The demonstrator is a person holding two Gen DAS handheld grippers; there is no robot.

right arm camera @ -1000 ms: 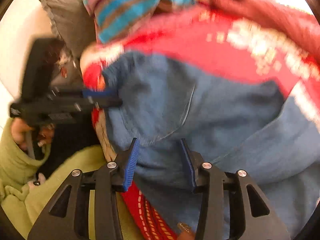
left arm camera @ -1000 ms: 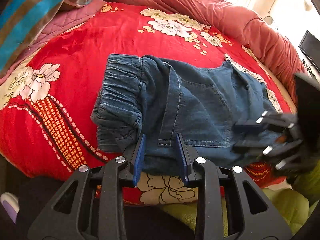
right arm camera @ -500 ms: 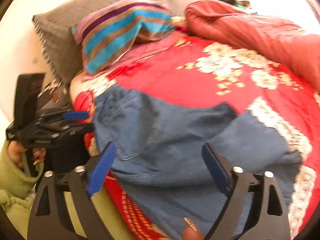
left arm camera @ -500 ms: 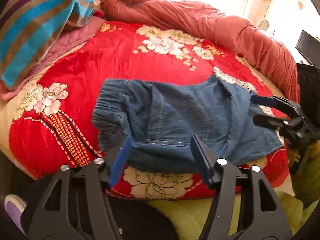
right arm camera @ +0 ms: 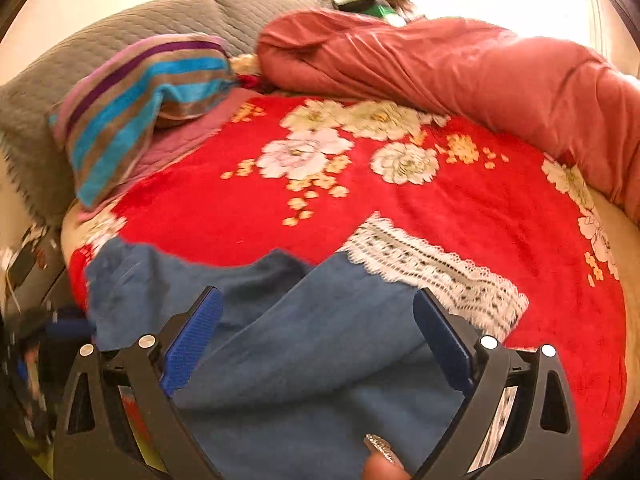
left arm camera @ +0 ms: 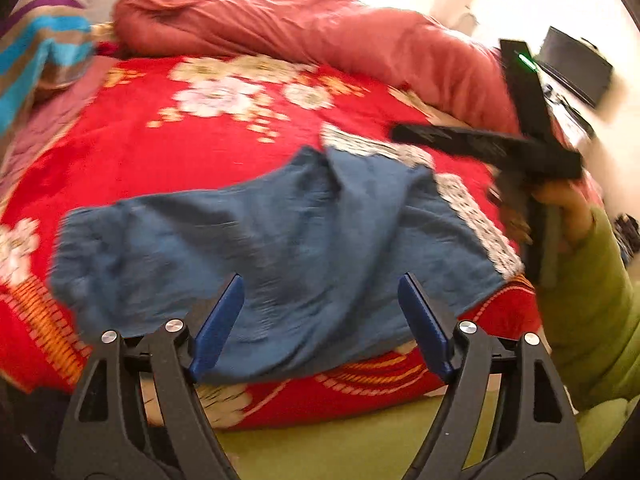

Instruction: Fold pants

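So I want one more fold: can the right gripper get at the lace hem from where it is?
Probably yes. The right gripper is open and empty above the pants, and the lace hem lies bare on the bedspread just ahead, to its right, with nothing in the way.

a bed (right arm camera: 500,216) under a red floral blanket, grey headboard (right arm camera: 248,8) behind, bright daylight.
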